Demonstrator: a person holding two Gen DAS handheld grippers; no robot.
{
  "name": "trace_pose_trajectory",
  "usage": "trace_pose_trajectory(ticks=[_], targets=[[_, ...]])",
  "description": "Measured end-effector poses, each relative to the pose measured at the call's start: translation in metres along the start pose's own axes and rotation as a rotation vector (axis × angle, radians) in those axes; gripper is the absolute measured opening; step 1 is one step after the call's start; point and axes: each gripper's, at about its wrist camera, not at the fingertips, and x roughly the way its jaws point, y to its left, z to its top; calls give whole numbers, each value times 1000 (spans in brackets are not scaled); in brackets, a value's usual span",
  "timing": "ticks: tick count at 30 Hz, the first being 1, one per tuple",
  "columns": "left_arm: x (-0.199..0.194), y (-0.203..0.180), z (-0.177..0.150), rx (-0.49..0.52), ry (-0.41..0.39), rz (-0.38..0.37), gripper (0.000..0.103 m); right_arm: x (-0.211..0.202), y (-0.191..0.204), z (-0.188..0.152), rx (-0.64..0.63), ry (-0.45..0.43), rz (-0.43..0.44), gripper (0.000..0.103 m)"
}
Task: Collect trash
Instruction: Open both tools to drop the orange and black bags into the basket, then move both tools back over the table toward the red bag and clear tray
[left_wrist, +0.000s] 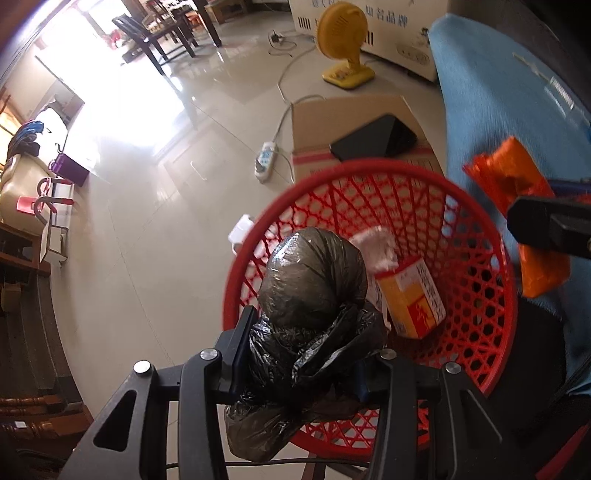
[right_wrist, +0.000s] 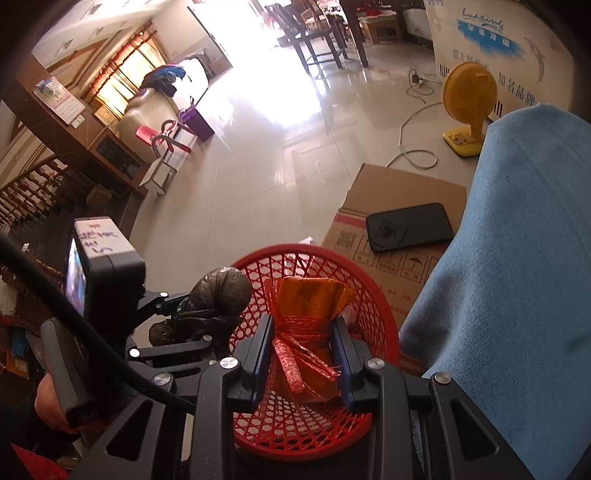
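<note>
The left tongs (left_wrist: 299, 354) squeeze a crumpled black plastic bag (left_wrist: 314, 291) over the rim of the round red plastic mesh basket (left_wrist: 476, 295). The right tongs (right_wrist: 303, 354) squeeze a shiny orange wrapped packet (right_wrist: 308, 306) above the basket. A yellow box (left_wrist: 412, 299) lies inside.

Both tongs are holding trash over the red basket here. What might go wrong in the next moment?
1. The black bag in the left tongs bulges over the basket rim; released here, it may tip onto the floor.
2. The orange packet in the right tongs could land on the yellow box and settle badly.
3. The phone lies on the cardboard box beside the basket; a stray swing might knock it.
</note>
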Motion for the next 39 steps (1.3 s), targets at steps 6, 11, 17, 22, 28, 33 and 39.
trace_pose_trajectory(ticks=[6,11,17,22,28,33,39], targets=[[13,3,-7,-12,74,-13,48,16,-6,-4,10,82,-7,36],[11,13,-6,-39,79,-16,50,27,-10,-5,28,136,3,36],[-7,20,-1,-62,13,19,61,24,-10,-6,29,109,29,37],[-35,12,12,-39,-108,55,63,7,-14,-8,35,50,-14,37],[-74,-16,41,7,-260,78,63,-37,-36,-12,102,-83,-61,37],[-109,-45,60,51,-370,83,64,-91,-58,-22,168,-243,-122,37],[-136,-93,72,144,-448,72,65,-149,-84,-46,258,-383,-182,37]])
